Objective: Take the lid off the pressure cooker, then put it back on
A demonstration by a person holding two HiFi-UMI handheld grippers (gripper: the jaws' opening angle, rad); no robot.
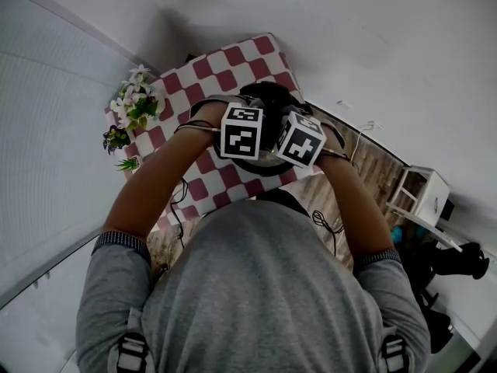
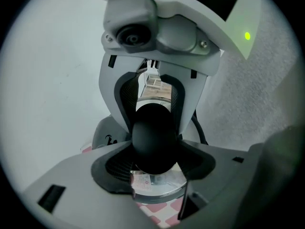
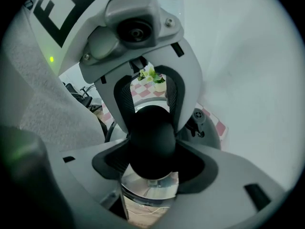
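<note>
The pressure cooker (image 1: 268,166) stands on the red-and-white checked table (image 1: 225,72), mostly hidden under both marker cubes. Its lid (image 2: 159,189) is shiny metal with a round black knob (image 2: 152,140) on top. My left gripper (image 2: 153,165) is shut on that knob from one side, its dark pads (image 2: 114,162) hugging it. My right gripper (image 3: 151,165) is shut on the same knob (image 3: 151,140) from the opposite side. Each gripper view shows the other gripper's ribbed fingers (image 2: 127,99) closed round the knob's far half. The lid (image 3: 150,193) looks seated on the pot.
Small potted plants (image 1: 133,109) stand at the table's left edge. A grey part with a small black valve (image 3: 199,117) sits beside the knob. Cables (image 1: 324,222) hang off the table's near edge. A white stool (image 1: 423,193) and dark gear (image 1: 454,261) are on the floor at right.
</note>
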